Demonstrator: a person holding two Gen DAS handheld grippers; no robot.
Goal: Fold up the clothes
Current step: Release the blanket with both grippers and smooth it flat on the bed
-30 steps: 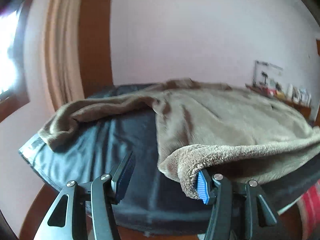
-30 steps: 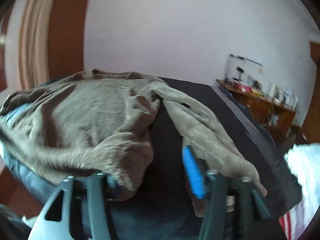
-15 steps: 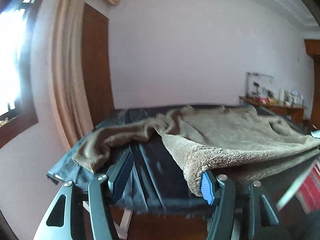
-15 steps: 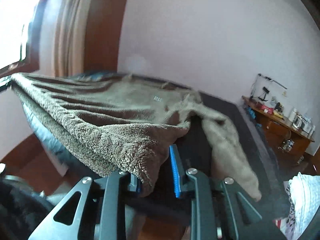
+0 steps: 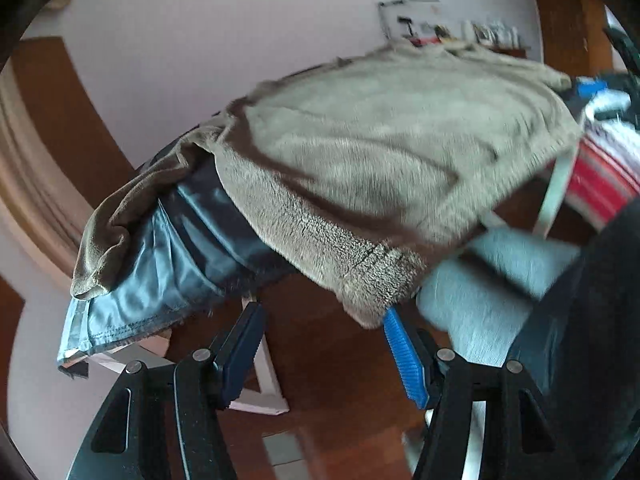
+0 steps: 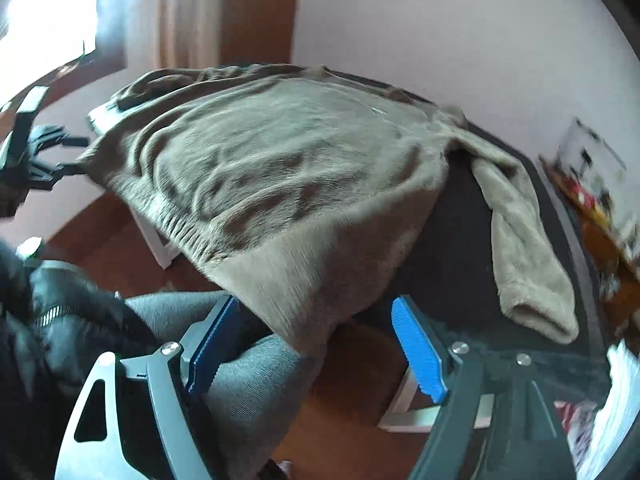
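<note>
Over the near edge of the dark-covered surface (image 5: 192, 216) hangs the brown fleece garment (image 5: 380, 152). Bare wooden floor (image 5: 344, 360) lies open below. The left gripper (image 5: 320, 344) tilts down, spread, hem brushing one pad. The right gripper (image 6: 316, 344) is opening, hem loose between.

Fleece garment (image 5: 384, 152) lies spread on the table (image 5: 168, 248).

Pale pink walls (image 5: 208, 32) meet a reddish wood floor (image 5: 344, 408), with a bright window (image 6: 48, 12), beige curtain (image 6: 180, 12), and a cluttered wooden shelf (image 5: 460, 34) behind.
</note>
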